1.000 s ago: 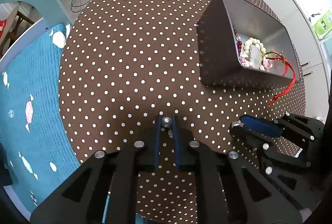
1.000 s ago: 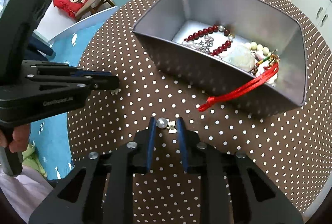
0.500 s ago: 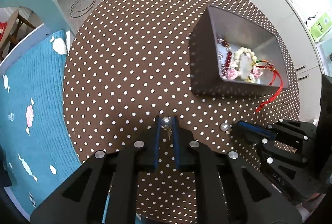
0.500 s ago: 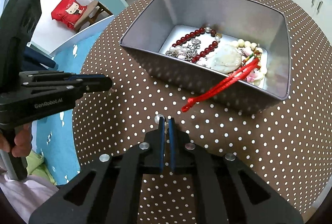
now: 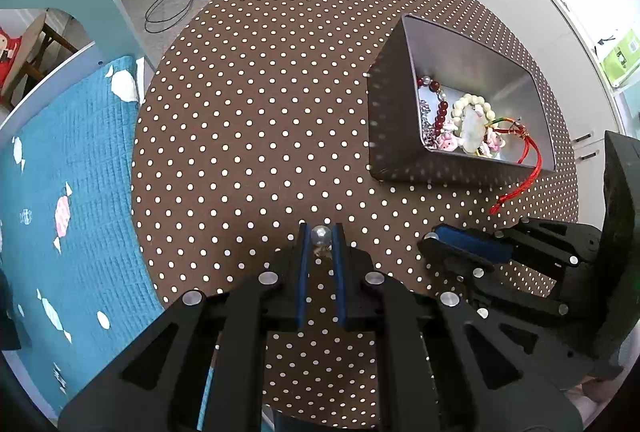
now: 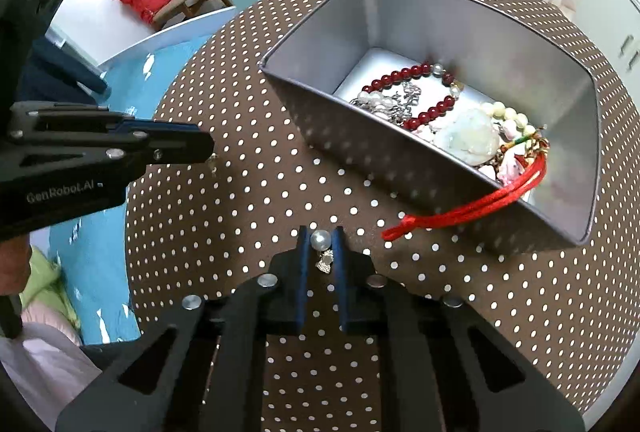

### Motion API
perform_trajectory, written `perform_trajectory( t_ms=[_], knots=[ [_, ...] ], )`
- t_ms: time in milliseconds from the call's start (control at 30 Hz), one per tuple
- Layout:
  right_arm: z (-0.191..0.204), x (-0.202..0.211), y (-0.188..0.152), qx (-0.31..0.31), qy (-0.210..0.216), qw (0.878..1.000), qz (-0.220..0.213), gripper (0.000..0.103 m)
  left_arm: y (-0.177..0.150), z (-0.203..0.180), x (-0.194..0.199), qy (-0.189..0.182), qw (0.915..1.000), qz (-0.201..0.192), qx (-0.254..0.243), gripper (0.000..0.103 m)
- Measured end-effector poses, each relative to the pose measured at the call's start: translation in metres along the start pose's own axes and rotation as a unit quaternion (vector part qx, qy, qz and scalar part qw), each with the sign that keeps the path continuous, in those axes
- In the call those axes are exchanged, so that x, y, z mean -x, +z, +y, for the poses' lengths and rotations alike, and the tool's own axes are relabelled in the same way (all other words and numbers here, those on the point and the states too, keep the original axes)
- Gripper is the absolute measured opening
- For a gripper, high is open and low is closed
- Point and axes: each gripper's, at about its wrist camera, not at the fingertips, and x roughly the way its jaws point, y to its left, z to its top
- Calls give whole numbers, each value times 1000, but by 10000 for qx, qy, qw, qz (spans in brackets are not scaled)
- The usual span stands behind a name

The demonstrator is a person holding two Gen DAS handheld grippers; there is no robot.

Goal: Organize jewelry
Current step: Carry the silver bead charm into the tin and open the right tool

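Left hand-held gripper (image 5: 321, 238) is clamped on a pearl earring (image 5: 321, 235), the pearl pinched right at its blue fingertips above the polka-dot counter (image 5: 256, 135). Right hand-held gripper (image 6: 321, 240) grips a second pearl earring (image 6: 321, 240) the same way, a small silver charm dangling below the pearl; its jaws have just eased apart a touch, pearl between them. Beyond sits the silver metal tin (image 6: 360, 151), open-topped, holding a dark red bead bracelet (image 6: 404, 73), a silver chain (image 6: 404, 97), a cream bead bracelet (image 6: 508, 111) with a pale jade-like pendant (image 6: 468, 137), and pink charms (image 5: 446, 139). A red cord (image 6: 460, 207) spills over the tin's near wall onto the counter.
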Motion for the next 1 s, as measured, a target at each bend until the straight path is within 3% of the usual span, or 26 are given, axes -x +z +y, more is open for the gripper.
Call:
perform_trajectory(
  t_ms=[200,400,633,700,767,800,1000],
  knots=[
    [-10,12,1,-245,204,9994,-112,10,2,-7,6,-6,9999,-86,-65,10],
    [-18,59,10,-455,352,9959,-699,10,19,-27,27,-225,9986,-403,-265,10],
    [-38,99,20,-738,224,9893,-1237,10,57,-60,54,-506,9929,-855,-648,11],
    [-43,100,20,-880,34,9887,-1210,13,65,-68,55,-468,9925,-865,-724,18],
    [-50,100,23,-1074,63,9862,-1255,32,69,-70,54,-469,9928,-831,-731,34],
    [-52,100,22,-1153,68,9851,-1276,35,69,-70,54,-445,9930,-812,-739,36],
    [-52,101,17,-1328,-130,9841,-1175,35,60,-62,50,-424,9935,-662,-828,36]
  ],
)
